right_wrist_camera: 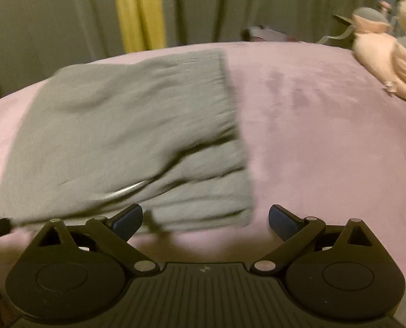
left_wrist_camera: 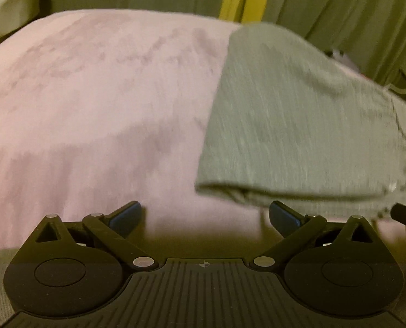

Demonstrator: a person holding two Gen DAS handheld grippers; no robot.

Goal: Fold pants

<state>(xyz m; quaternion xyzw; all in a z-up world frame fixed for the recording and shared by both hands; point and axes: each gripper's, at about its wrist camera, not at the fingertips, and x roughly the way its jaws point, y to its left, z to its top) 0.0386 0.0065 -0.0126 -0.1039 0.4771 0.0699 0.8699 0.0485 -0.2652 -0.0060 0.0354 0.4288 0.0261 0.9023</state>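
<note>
Grey knit pants (left_wrist_camera: pixel 298 114), folded into a flat rectangular stack, lie on the pink plush bed cover (left_wrist_camera: pixel 93 95). Both views are motion-blurred, so fine detail is soft.

Left wrist view: stack sits right of centre. Long axis runs from the near edge away toward the grey curtains (left_wrist_camera: pixel 339 5). Near short end is a rounded fold edge showing stacked layers. A seam line runs along its right side.

Left gripper (left_wrist_camera: pixel 205 216): jaws spread wide, blue-padded fingertips (left_wrist_camera: pixel 129 214) clamping nothing. It sits just short of the stack's near left corner; right pad overlaps the fold edge in the frame, contact cannot be told.

Right wrist view: the pants (right_wrist_camera: pixel 126 136) sit left of centre, same near-to-far long axis, slightly skewed. Right long edge is straight. A diagonal crease crosses the near half, with a pale cord-like line (right_wrist_camera: pixel 129 187) in it. Layer edges show at the near end.

Right gripper (right_wrist_camera: pixel 205 218): jaws wide apart, holding nothing, at the stack's near right corner. Left pad overlaps the cloth edge, right pad is over bare cover.

Yellow curtain strip (right_wrist_camera: pixel 138 11) hangs behind the bed. Pink soft toy (right_wrist_camera: pixel 386 63) lies at the far right, well apart from the pants.
</note>
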